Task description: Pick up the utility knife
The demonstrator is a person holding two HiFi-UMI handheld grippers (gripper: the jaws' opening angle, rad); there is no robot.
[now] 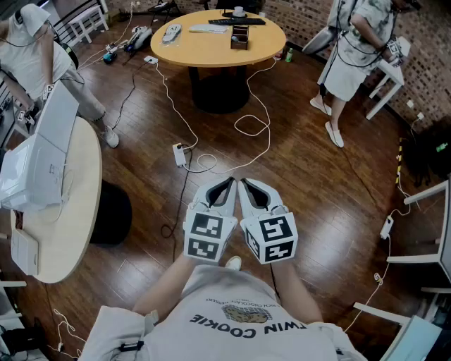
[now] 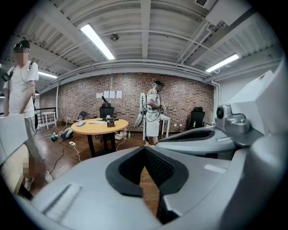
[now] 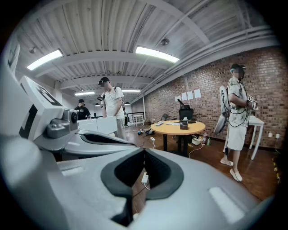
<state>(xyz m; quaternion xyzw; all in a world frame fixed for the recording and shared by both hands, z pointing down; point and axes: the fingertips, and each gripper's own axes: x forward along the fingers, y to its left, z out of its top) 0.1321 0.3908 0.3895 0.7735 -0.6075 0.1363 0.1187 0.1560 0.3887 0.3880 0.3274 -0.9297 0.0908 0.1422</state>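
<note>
Ceiling lights (image 2: 96,42), gripper views, left tongs (image 2: 145,149) closed

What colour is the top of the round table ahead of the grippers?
Light orange-tan. The round table shows best in the head view.

Lab office: brick wall (image 2: 180,96), round table (image 1: 211,44), floor cables (image 1: 255,103).

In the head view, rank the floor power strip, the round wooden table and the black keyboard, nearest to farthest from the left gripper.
1. Power strip: on the floor, ahead-left of the left gripper.
2. Round wooden table: farther ahead.
3. Black keyboard: at the table's far edge.
</note>
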